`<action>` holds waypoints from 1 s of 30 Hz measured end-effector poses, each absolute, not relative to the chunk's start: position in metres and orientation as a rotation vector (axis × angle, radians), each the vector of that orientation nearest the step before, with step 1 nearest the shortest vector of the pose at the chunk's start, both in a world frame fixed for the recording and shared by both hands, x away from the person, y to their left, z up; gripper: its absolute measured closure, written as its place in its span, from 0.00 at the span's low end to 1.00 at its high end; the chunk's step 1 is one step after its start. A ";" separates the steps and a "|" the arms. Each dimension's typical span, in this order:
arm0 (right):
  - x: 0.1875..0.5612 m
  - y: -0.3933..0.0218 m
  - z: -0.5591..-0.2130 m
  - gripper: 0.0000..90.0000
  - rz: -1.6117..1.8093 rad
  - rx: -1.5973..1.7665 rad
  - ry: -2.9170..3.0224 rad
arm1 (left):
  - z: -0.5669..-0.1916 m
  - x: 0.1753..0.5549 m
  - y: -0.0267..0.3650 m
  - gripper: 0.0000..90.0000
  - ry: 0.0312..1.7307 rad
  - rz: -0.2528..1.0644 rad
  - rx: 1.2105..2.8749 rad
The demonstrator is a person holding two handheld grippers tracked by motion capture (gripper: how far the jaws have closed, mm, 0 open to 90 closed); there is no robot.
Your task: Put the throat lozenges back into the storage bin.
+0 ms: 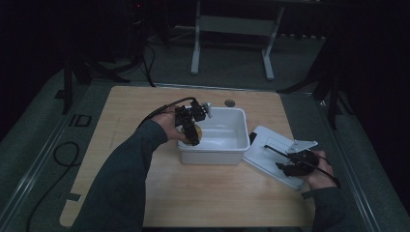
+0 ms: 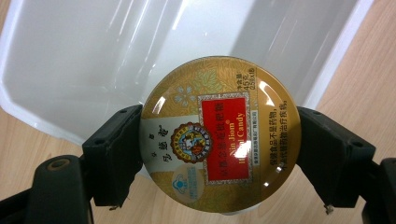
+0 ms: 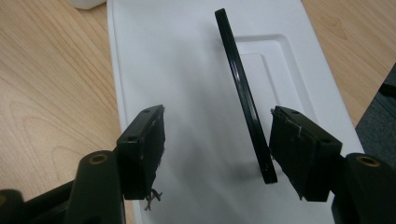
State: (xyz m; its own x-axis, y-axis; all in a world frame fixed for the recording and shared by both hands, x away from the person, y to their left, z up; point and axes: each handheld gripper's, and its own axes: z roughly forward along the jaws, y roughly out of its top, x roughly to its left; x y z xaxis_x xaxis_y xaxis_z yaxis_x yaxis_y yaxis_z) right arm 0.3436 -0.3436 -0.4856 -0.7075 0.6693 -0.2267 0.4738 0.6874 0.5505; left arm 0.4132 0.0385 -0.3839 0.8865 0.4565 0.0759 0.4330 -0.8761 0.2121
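High view: we find a wooden table [image 1: 121,145] carrying an open white bin [image 1: 227,145], with its white lid [image 1: 263,154] lying flat on the table just beside the bin's right wall. The left gripper [image 1: 191,131] hangs over the bin's near-left corner with a round candy tin [image 1: 195,131] between its jaws. We judge the tin is held there for lowering into the bin. The right gripper [image 1: 290,166] rests low over the lid, well apart from the bin, which we take as a waiting position that leaves the bin's opening free.

Left gripper view: the jaws are closed on the candy tin [image 2: 218,140], one pad on each side of its rim, so the printed face turns fully toward the camera. The tin is a flat gold disc with a red label panel, a small round emblem, a pale band with characters and a glossy surface showing highlights. Behind it we see the bin's [image 2: 93,60] white interior, with nothing visible in the part that shows; the tin sits above the near rim, partly over the table.

Right gripper view: the jaws stand well apart and grip nothing. A thin black strip [image 3: 243,93] runs across the lid [image 3: 177,84] between them, close to one pad; we cannot tell whether it touches. It may be the lid's handle.
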 end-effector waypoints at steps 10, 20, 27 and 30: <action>0.343 -0.346 -0.486 0.39 0.652 0.899 2.479 | -0.378 0.413 0.041 0.19 0.723 0.196 2.818; 0.342 -0.348 -0.484 0.39 0.653 0.899 2.470 | -0.374 0.412 0.050 0.37 0.717 0.232 2.795; 0.343 -0.347 -0.484 0.39 0.648 0.895 2.470 | -0.373 0.410 0.061 0.63 0.723 0.280 2.781; 0.343 -0.347 -0.483 0.39 0.647 0.893 2.470 | -0.372 0.410 0.066 0.68 0.728 0.292 2.772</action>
State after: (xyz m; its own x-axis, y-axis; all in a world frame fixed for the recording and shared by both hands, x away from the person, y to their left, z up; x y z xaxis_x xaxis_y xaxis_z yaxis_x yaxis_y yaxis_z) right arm 0.3433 -0.3466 -0.4830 -0.6984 0.6759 -0.2353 0.4739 0.6831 0.5557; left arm 0.4098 0.0662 -0.3717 0.8543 0.5041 0.1263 0.4519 -0.8406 0.2985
